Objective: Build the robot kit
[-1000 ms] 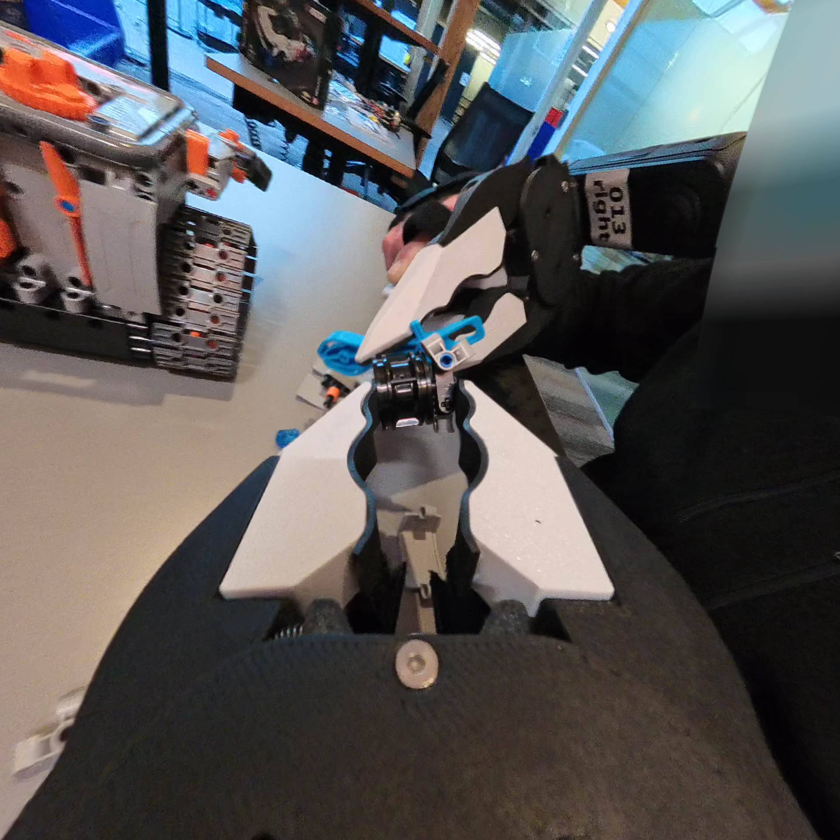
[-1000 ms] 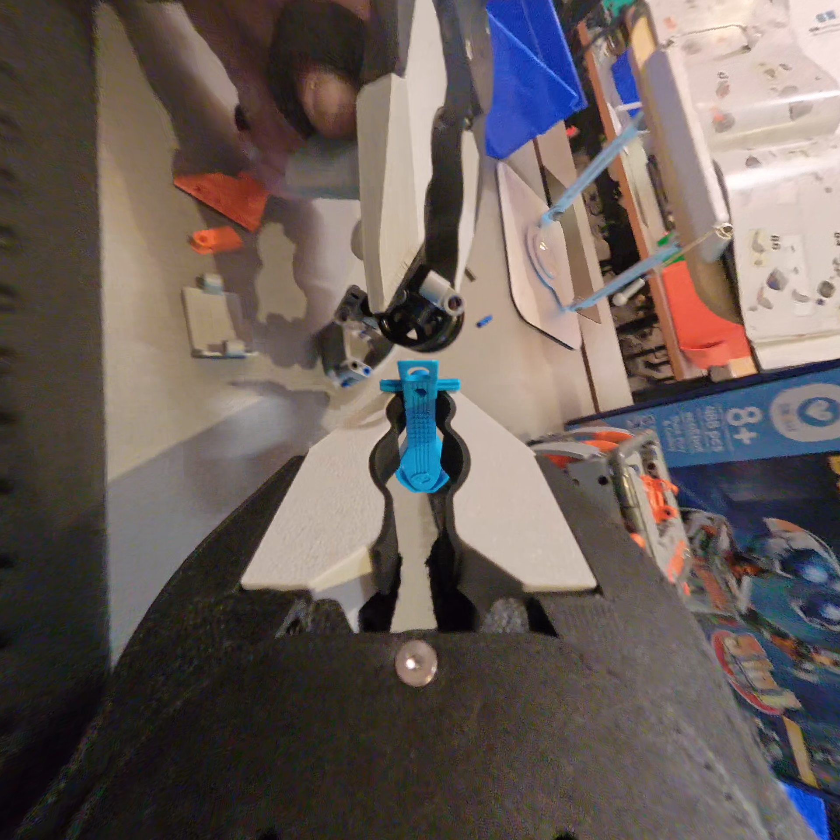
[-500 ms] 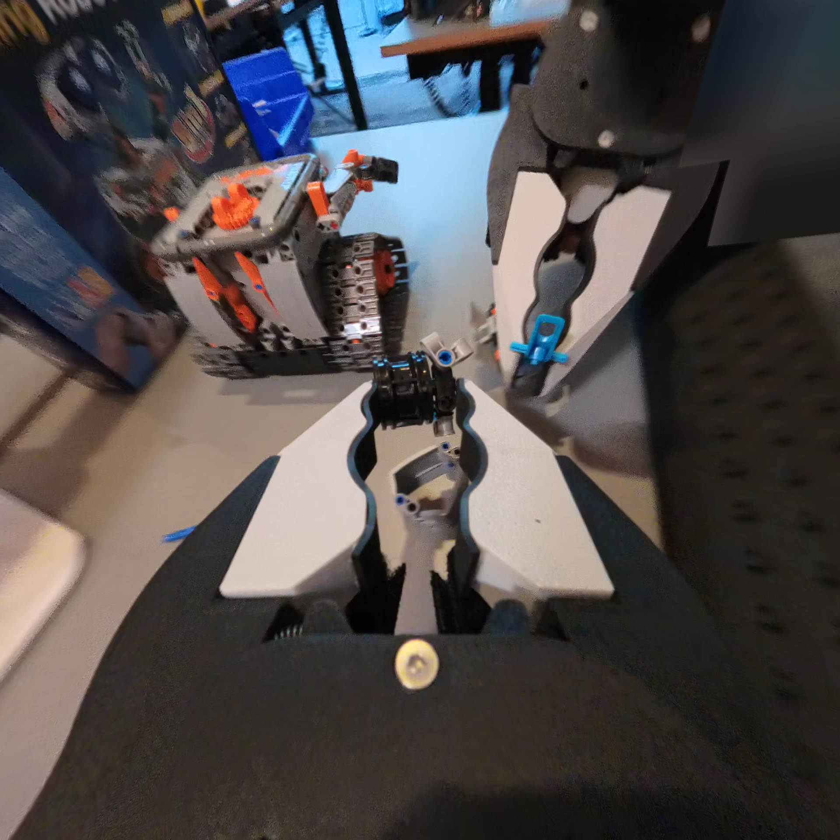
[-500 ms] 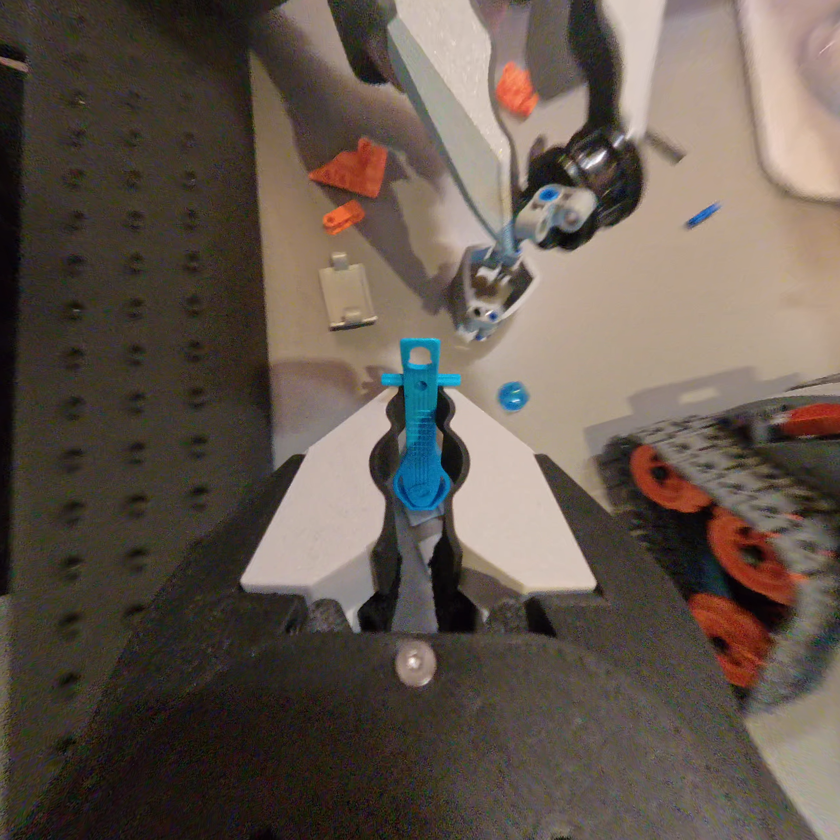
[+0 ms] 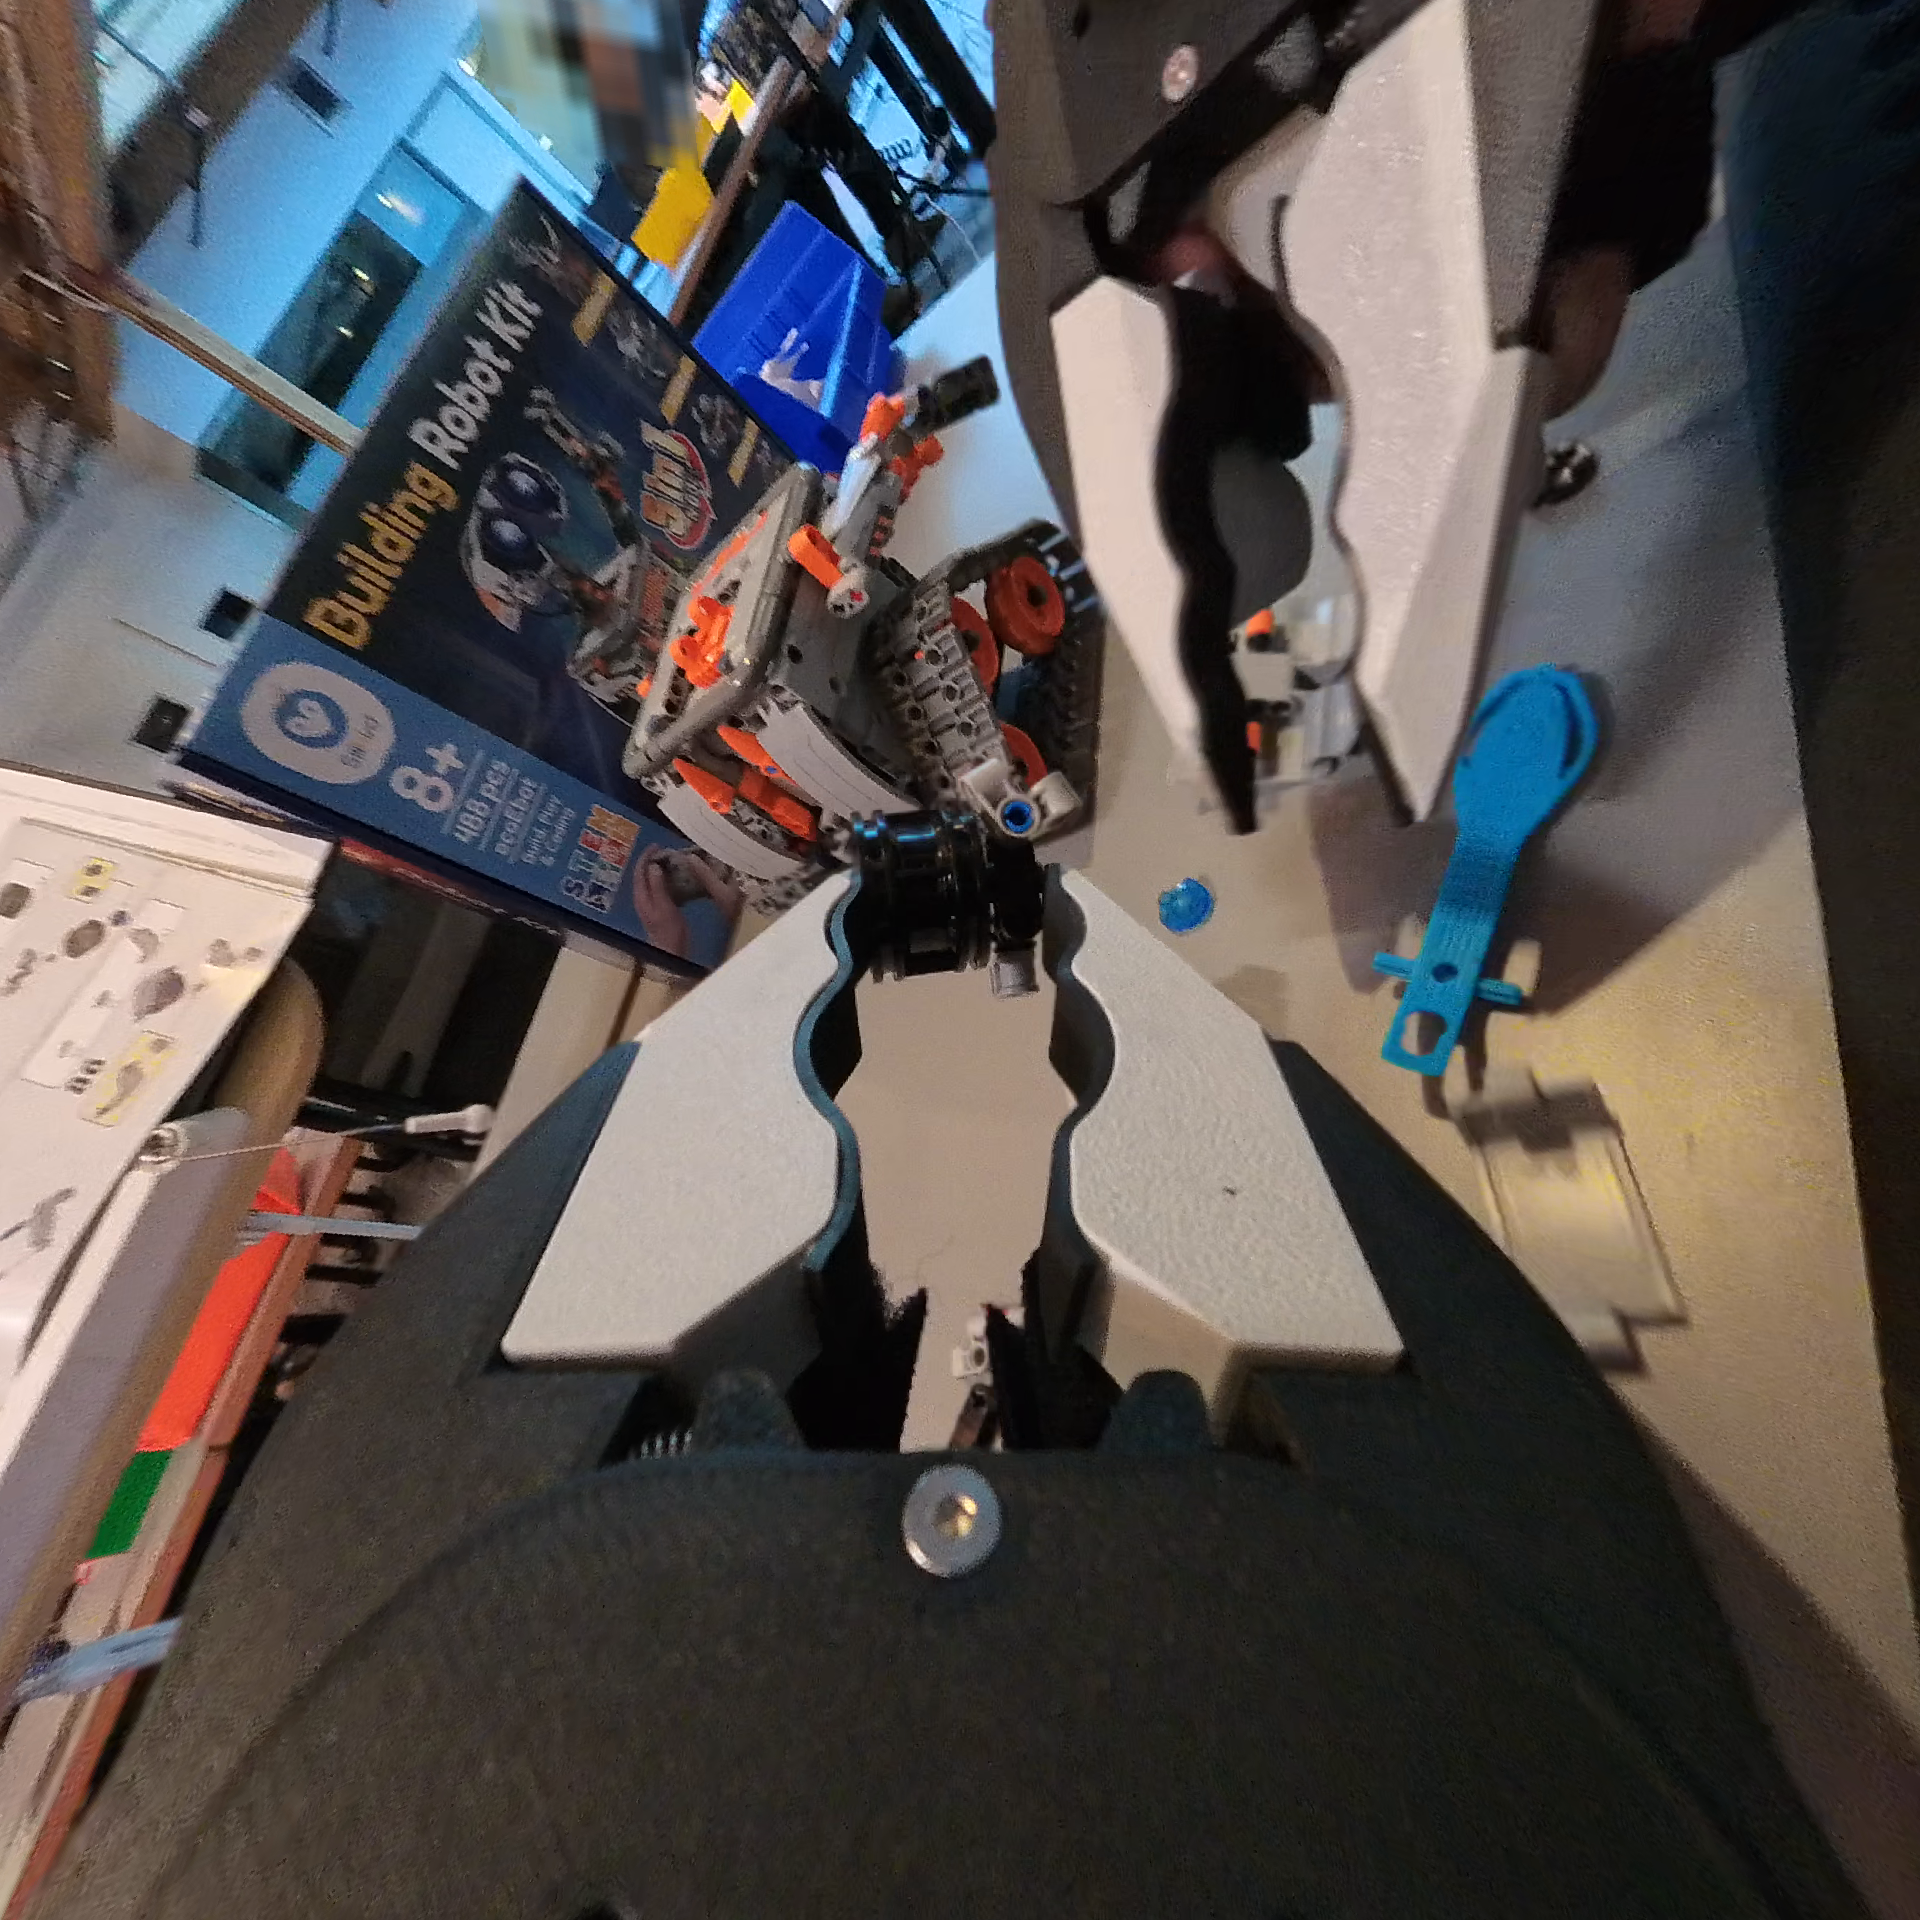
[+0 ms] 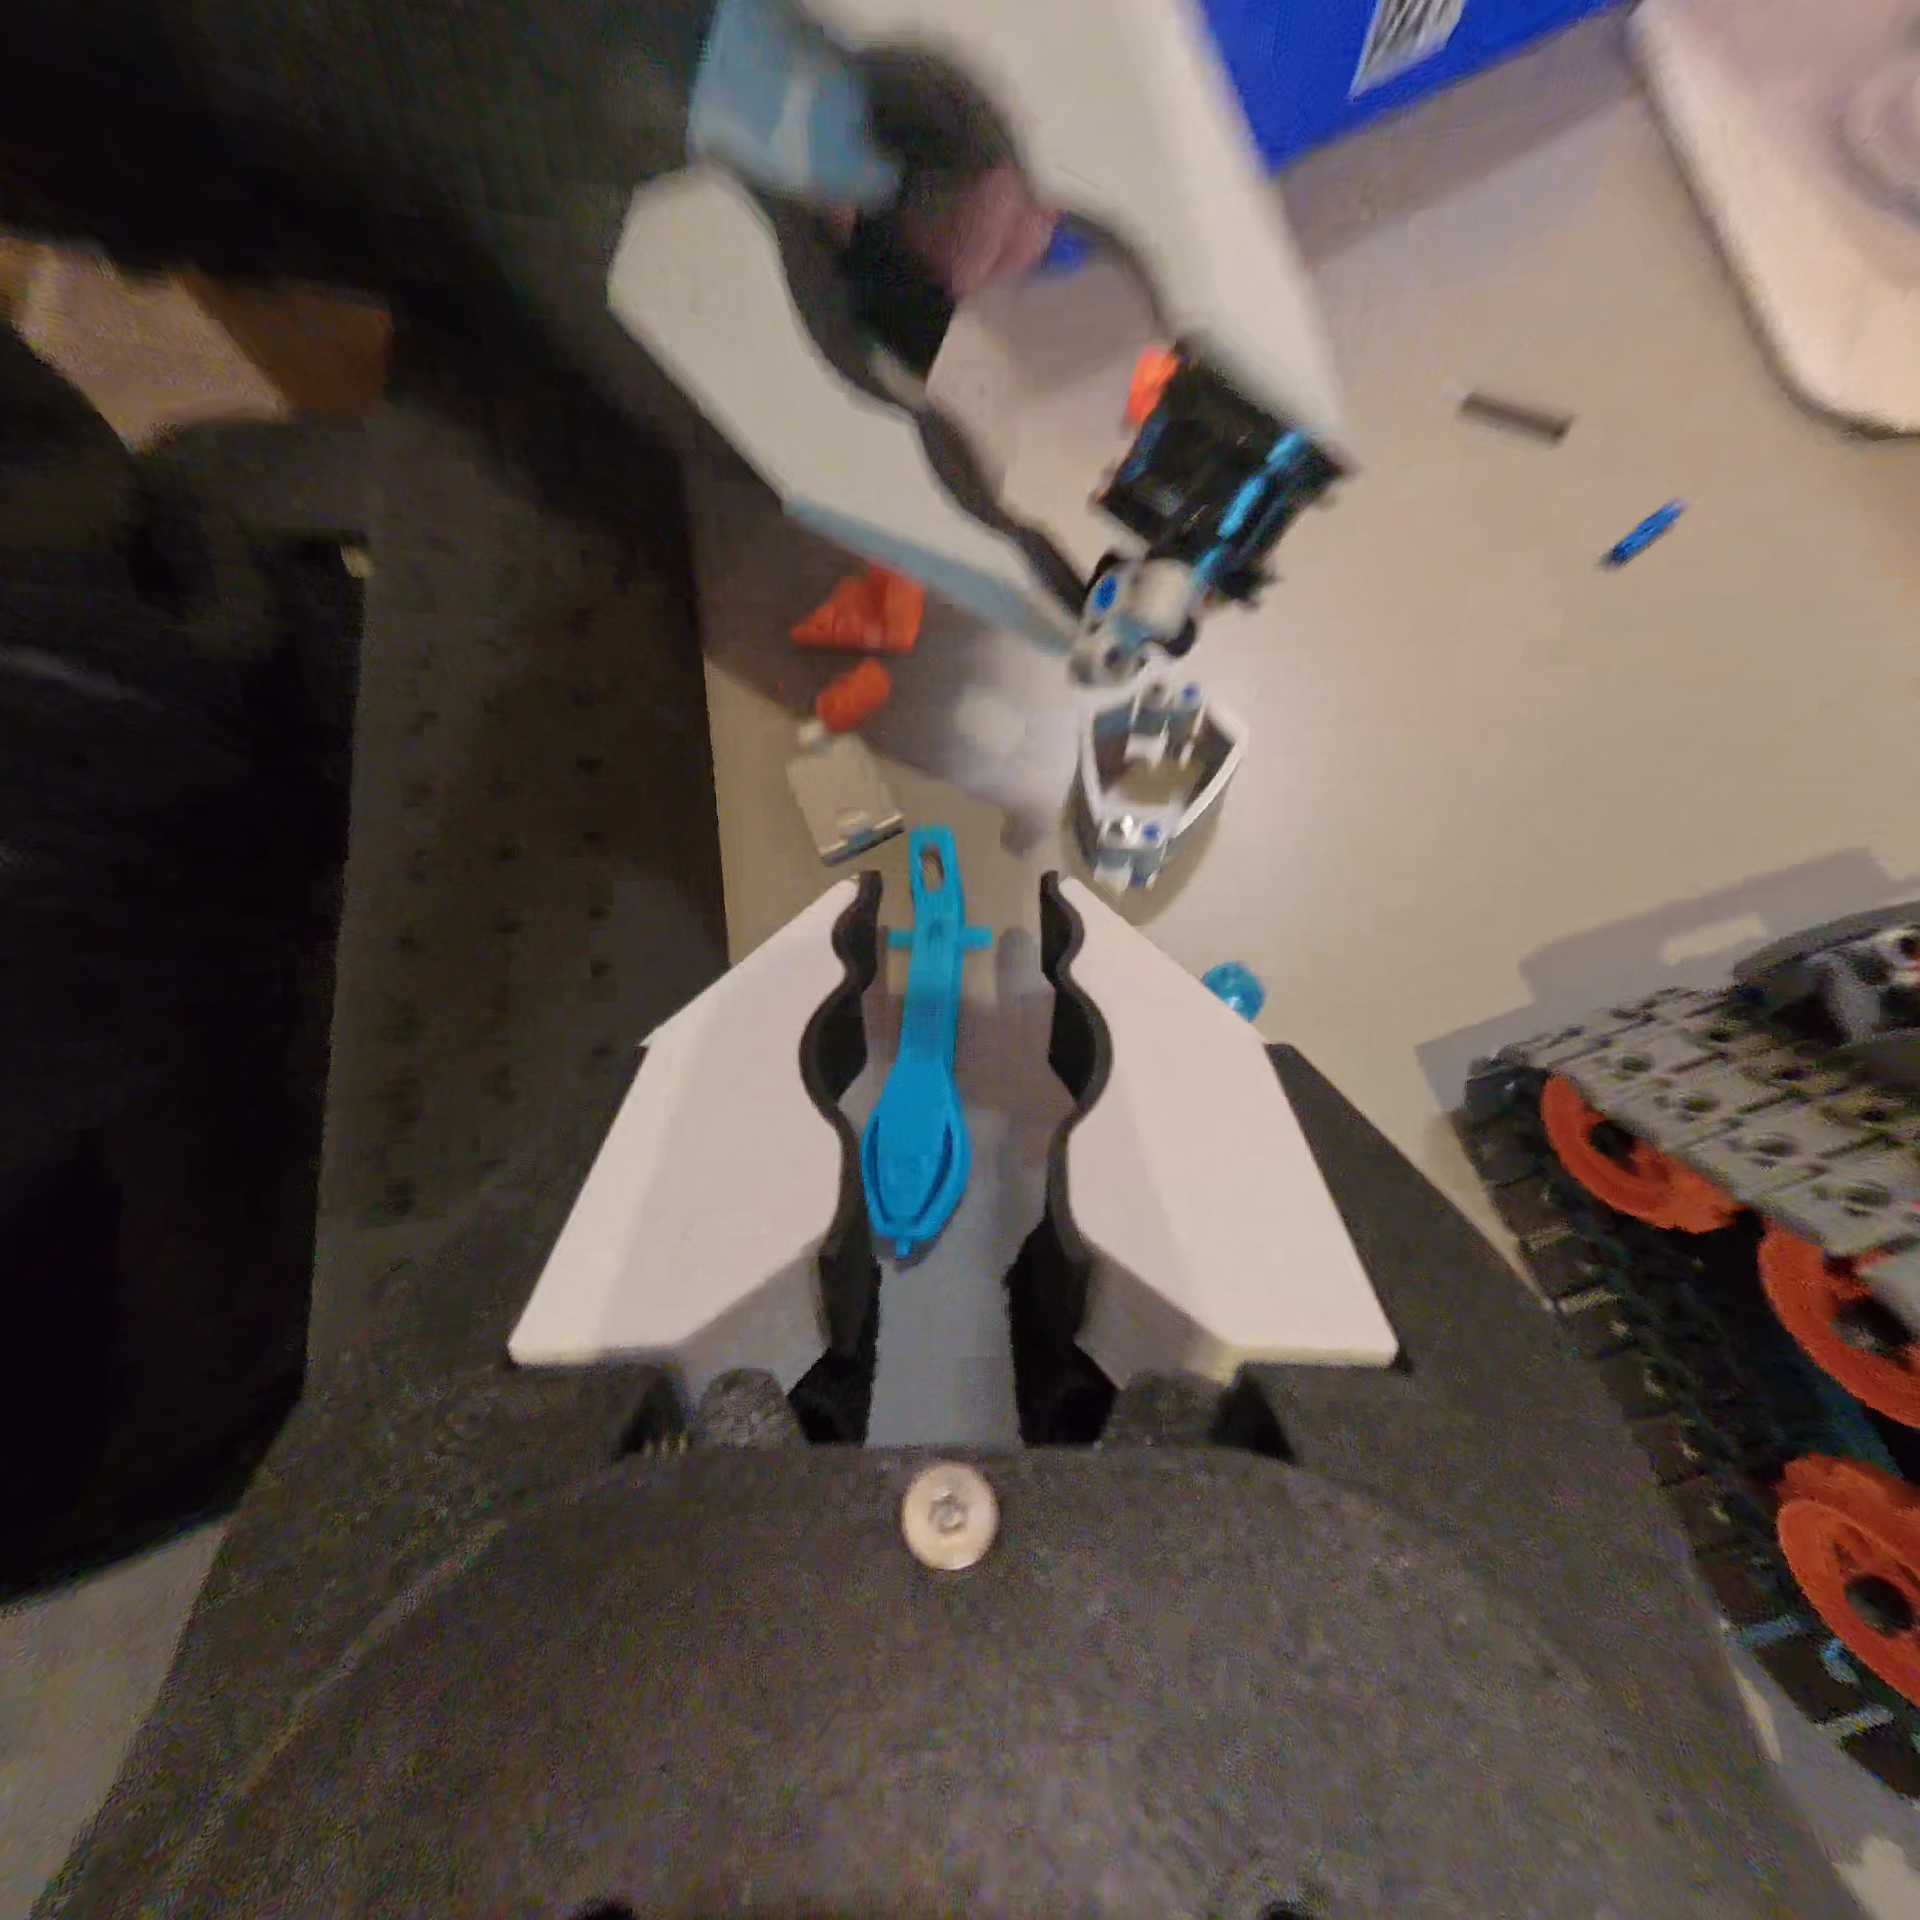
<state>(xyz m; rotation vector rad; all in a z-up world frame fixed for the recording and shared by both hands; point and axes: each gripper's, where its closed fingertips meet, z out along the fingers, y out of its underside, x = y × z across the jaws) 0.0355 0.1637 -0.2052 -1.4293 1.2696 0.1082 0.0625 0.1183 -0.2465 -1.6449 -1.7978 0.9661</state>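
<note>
Black wheel piece [image 5: 940, 906] sits clamped in our left gripper [image 5: 948, 914]; our right gripper [image 6: 951, 904] gapes wide, holding nothing, above the blue tool [image 6: 920, 1081].

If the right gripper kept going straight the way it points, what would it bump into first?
Probably the blue tool lying on the table between the open fingers of the right gripper. Beyond it lies a grey flat piece. Depth is hard to judge.

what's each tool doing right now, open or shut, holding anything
Left tool: shut on the black wheel piece.
Right tool: open, holding nothing; the blue spoon-shaped tool lies on the table between its fingers.
</note>
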